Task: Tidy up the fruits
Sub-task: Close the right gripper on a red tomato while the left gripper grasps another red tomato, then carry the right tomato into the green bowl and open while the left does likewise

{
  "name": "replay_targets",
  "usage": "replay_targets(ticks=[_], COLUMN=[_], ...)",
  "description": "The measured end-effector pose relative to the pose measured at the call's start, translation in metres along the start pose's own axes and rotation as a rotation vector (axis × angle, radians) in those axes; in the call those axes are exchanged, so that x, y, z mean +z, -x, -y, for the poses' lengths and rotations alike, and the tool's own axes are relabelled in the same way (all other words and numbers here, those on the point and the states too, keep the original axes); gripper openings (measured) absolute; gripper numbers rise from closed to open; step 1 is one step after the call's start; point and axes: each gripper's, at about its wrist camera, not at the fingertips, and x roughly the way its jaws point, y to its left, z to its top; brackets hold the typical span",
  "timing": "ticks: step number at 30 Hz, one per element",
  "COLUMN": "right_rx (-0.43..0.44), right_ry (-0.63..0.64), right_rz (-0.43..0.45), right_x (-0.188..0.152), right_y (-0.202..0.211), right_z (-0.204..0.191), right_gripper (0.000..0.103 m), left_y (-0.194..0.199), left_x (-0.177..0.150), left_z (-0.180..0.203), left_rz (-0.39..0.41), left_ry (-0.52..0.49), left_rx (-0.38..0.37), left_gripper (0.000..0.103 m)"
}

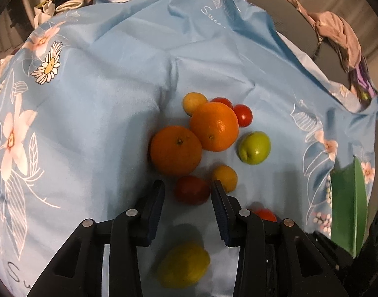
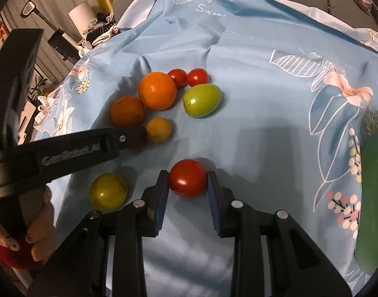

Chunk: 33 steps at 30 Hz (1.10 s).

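Fruits lie on a light blue flowered cloth. My left gripper is open, its fingers on either side of a dark red tomato, not touching it. Beyond it lie two oranges, a small yellow fruit, a green fruit and two small tomatoes. A yellow lemon lies under the gripper. My right gripper has its pads against both sides of a red tomato resting on the cloth. The left gripper's arm crosses the right wrist view.
A green plate lies at the right edge of the cloth, blurred in the right wrist view. A yellow-green fruit lies left of my right gripper. Crumpled clothing lies on the grey surface behind.
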Motion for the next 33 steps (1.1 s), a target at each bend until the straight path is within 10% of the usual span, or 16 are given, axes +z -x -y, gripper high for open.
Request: replay_targets(ticks=[8,33], right_rx=[-0.014,-0.023], right_ry=[-0.01,-0.122], right_rz=[0.02,0.284], right_x=[0.0,-0.007], right_y=[0.004,0.1], right_z=[0.0,0.033], right_gripper=[0.031,0.031], left_y=[-0.004,0.094], left_x=[-0.006,-0.042], left_z=[0.01,0.069], left_rz=[0.049,0.326], left_ry=[-0.037,-0.177], left_rx=[0.052,-0.148], left_gripper=[0.03,0.03])
